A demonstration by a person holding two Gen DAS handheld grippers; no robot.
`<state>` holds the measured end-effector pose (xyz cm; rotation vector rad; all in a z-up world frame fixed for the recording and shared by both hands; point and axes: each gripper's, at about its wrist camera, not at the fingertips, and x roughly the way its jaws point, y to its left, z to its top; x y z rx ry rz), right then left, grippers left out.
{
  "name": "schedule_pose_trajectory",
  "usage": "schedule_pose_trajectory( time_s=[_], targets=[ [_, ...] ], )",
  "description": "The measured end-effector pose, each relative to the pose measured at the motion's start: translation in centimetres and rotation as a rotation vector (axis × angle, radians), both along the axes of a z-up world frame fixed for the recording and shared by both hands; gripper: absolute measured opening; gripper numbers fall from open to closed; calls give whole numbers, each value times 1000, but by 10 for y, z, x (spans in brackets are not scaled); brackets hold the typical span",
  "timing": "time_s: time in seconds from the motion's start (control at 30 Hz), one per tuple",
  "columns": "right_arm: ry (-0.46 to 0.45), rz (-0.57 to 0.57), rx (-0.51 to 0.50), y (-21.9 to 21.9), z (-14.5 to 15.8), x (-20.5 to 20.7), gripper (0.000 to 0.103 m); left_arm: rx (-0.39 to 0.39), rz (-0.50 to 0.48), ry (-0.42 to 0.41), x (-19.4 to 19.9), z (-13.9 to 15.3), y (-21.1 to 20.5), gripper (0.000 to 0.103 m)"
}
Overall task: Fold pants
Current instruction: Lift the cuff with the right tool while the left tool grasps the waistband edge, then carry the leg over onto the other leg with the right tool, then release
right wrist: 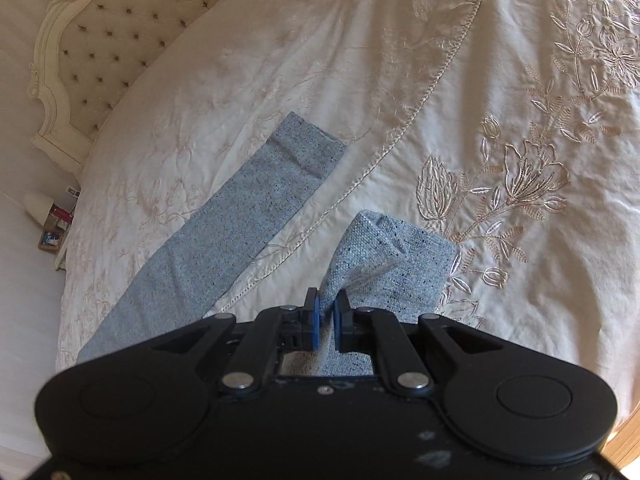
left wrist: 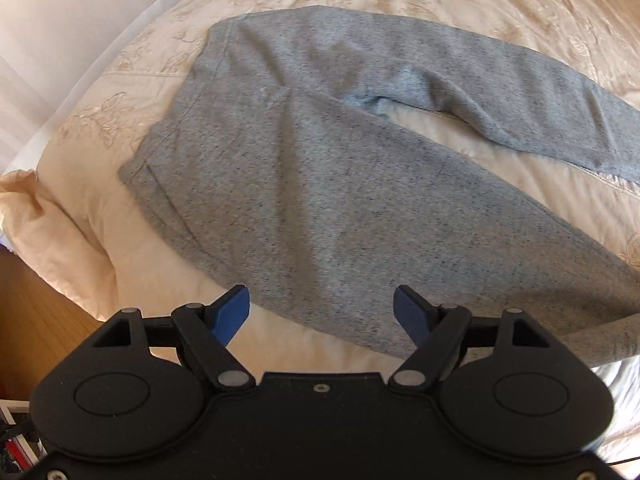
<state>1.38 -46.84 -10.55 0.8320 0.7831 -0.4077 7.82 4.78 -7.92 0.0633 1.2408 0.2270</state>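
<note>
Between your right claw [right wrist: 326, 314] pads the pants [left wrist: 320, 184] cuff is pinched, soft, limp knit; left claw [left wrist: 322, 306] spread wide, take the waistband ahead.

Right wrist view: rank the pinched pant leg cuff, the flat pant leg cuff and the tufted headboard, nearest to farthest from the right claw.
1. Pinched pant leg cuff, bunched in the right claw.
2. Flat pant leg cuff, up and left on the bedspread.
3. Tufted headboard, far top left.

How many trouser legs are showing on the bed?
2. In the right wrist view, one leg lies flat on the bedspread; the right gripper pinches the other leg, lifting its end.
</note>
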Motion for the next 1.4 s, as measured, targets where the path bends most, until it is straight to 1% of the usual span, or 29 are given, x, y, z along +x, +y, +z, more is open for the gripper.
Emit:
schedule_pose_trajectory(
  time_s=[0.1,0.23,0.4,0.47,0.57,0.63,0.7,0.77,0.8,0.83,0.87,0.9,0.93,0.97,1.0,1.07,1.13,1.3,1.33,1.4],
  targets=[
    [13,-24,-10,1,0,-5,9,-11,61,13,7,-7,38,80],
    [43,-66,-37,10,2,-10,9,-10,110,18,23,-20,85,80],
    [75,-110,-85,25,9,-9,9,-44,162,48,44,-43,133,80],
    [88,-123,-112,32,12,-6,9,-83,169,78,52,-58,149,80],
    [103,-142,-145,43,17,-1,9,-142,180,118,61,-79,162,80],
    [116,-155,-163,48,19,1,9,-193,192,129,63,-90,169,81],
    [127,-170,-172,52,22,2,9,-233,198,130,64,-97,174,88],
    [135,-185,-181,56,24,4,9,-269,209,127,65,-103,177,90],
    [140,-194,-186,58,25,4,9,-284,220,122,65,-104,179,87],
    [143,-202,-188,60,26,4,9,-303,233,103,65,-104,181,82],
    [144,-210,-188,61,27,4,9,-325,243,83,65,-102,182,62],
    [144,-214,-188,62,28,4,9,-341,250,73,67,-99,183,47],
    [144,-215,-189,64,29,4,9,-352,253,69,69,-95,183,37],
    [144,-214,-190,65,30,5,9,-352,251,64,72,-89,183,19],
    [142,-215,-190,65,32,5,9,-359,248,57,74,-83,182,15],
    [128,-223,-176,64,36,7,9,-372,239,31,77,-68,181,13],
    [93,-229,-164,61,42,9,9,-376,230,-6,80,-48,179,12],
    [-8,-252,-144,42,63,18,9,-385,267,-97,85,-1,180,12],
    [-32,-265,-137,37,67,19,9,-383,274,-118,95,6,183,12],
    [-70,-286,-125,28,74,20,9,-371,277,-157,95,21,179,12]
  ],
)
